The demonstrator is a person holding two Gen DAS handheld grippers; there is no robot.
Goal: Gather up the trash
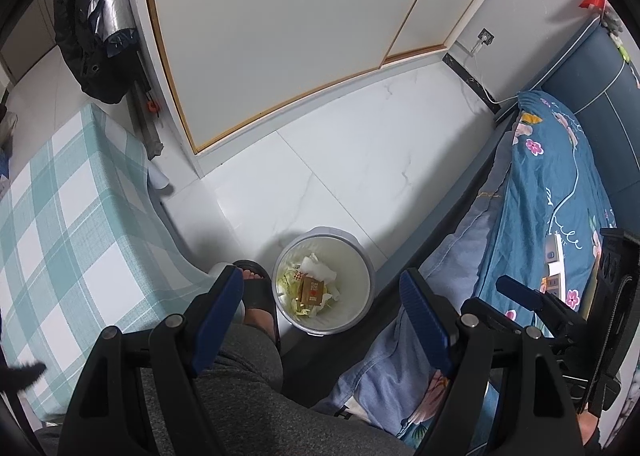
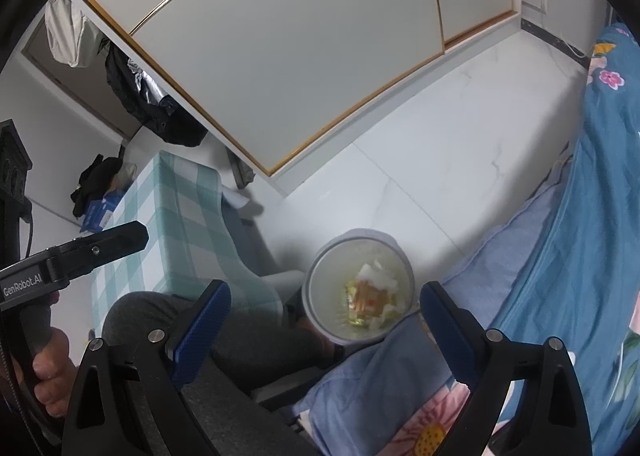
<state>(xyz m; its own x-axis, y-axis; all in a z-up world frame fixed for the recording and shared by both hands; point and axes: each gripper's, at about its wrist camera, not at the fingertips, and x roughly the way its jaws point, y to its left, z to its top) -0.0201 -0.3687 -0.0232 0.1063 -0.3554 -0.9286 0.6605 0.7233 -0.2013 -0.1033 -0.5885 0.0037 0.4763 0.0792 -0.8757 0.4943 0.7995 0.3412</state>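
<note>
A white round trash bin (image 1: 344, 252) stands on the pale floor between a person's foot and the bed. Inside lie a small brown box (image 1: 312, 292), crumpled white tissue (image 1: 320, 268) and yellow-green wrappers. My left gripper (image 1: 320, 276) hovers high above the bin, open, with nothing between its blue pads. In the right wrist view the same bin (image 2: 360, 252) sits below my right gripper (image 2: 325, 290), which is also open with nothing in it. One finger (image 1: 520, 292) of the right gripper shows at the right of the left wrist view. A finger (image 2: 120, 238) of the left one shows at the left of the right wrist view.
A table with a teal plaid cloth (image 1: 60, 207) is on the left. A bed with a blue floral quilt (image 1: 560, 183) is on the right. A grey-trousered leg (image 1: 240, 376) and a black slipper (image 1: 260, 296) sit beside the bin. White wardrobe doors (image 1: 280, 23) stand behind.
</note>
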